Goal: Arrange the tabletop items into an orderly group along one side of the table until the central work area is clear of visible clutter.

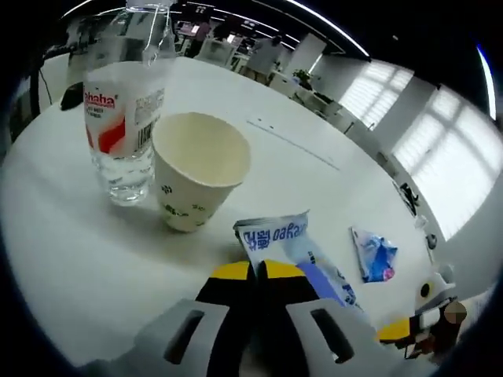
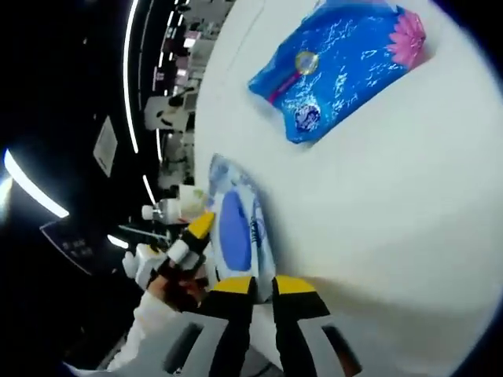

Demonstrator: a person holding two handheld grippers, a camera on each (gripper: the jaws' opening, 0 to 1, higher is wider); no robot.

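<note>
A clear water bottle [image 1: 122,118] with a red-and-white label stands upright at ten o'clock, an empty paper cup [image 1: 196,169] touching its right side. A white-and-blue wipes pack [image 1: 295,251] lies at five o'clock, a small blue packet [image 1: 375,255] flat at four o'clock.

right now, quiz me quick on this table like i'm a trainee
1. True or false: the cup lies on its side.
2. What stands just beside the cup? A) a bottle B) a plate C) a bowl
3. Fill in: the left gripper looks shut on the edge of the ___.

Key: 1 false, it stands upright, mouth up. 2 A. 3 wipes pack.
</note>
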